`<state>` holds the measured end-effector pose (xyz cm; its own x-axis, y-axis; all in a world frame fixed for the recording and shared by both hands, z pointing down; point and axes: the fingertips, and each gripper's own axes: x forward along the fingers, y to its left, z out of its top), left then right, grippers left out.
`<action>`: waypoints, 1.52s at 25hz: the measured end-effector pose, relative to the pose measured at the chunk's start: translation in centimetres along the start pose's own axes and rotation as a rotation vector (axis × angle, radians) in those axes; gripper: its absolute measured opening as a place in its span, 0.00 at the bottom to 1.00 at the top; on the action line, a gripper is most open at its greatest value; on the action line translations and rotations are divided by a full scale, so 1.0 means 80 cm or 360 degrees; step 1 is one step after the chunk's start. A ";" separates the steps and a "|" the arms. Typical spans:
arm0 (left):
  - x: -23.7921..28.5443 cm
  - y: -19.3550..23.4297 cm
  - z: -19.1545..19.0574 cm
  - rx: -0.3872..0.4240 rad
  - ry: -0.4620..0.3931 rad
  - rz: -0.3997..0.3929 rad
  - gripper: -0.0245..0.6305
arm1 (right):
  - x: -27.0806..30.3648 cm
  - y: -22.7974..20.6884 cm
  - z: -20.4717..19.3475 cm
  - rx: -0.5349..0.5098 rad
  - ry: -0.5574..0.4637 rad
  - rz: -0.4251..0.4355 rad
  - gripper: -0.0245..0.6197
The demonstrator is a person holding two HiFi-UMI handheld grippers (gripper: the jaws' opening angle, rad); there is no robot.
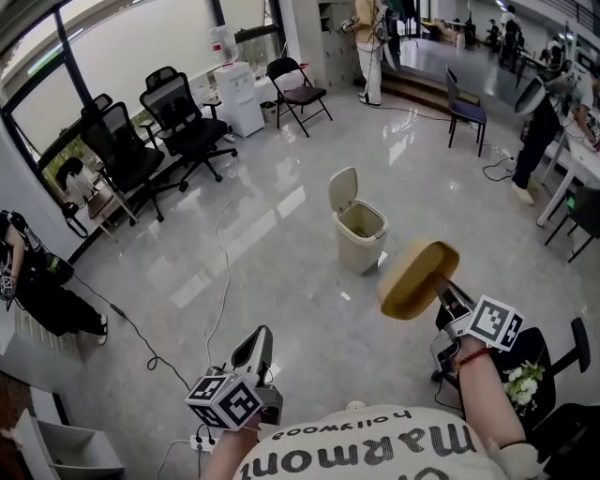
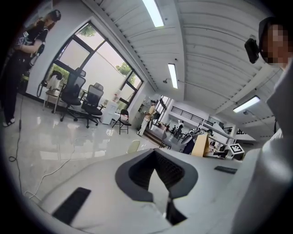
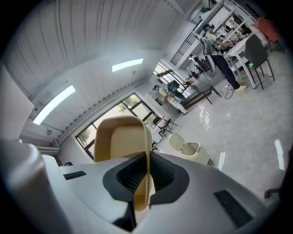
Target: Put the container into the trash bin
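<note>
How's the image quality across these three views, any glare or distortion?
Head view: sharp, window glare streaks the glossy floor near the trash bin. Left gripper view and right gripper view: heavy fisheye bending, black vignetted corners; ceiling lights blown out.

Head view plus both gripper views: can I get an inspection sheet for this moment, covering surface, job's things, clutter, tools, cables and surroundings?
Surface: glossy grey floor; no table in use.
Job's things: tan container held up off the floor; trash bin upright ahead with its lid open, apart from the container.
Clutter: grey box at the lower left edge.
Tools: right tool shut on the container's wall; left tool shut, nothing between its jaws.
Cables: black cable trails over the floor toward a power strip.
Surroundings: office chairs, water dispenser, people at the far side.
</note>
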<state>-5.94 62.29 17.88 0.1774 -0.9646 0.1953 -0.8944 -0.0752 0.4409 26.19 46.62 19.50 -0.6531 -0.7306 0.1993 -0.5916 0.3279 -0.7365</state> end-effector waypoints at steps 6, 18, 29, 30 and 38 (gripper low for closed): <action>0.045 -0.004 0.006 0.0011 -0.0016 0.0033 0.03 | 0.036 -0.030 0.031 0.0004 0.0022 0.0019 0.06; 0.095 0.059 -0.002 -0.0036 0.0100 0.0102 0.03 | 0.098 -0.087 -0.006 0.0145 0.0089 -0.0135 0.06; 0.242 0.128 0.095 0.0279 0.0260 -0.0132 0.03 | 0.212 -0.070 0.014 0.0189 -0.0013 -0.0280 0.06; 0.253 0.138 0.100 0.0277 0.0290 -0.0148 0.03 | 0.222 -0.067 0.013 0.0198 -0.0022 -0.0292 0.06; 0.339 0.182 0.154 0.0225 0.0367 -0.0320 0.03 | 0.274 -0.063 0.019 0.0320 -0.0207 -0.0410 0.06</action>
<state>-19.20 31.90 18.77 0.4297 -0.8454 0.3173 -0.8774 -0.3079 0.3681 15.57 28.03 26.59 -0.4214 -0.8483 0.3206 -0.6156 0.0080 -0.7880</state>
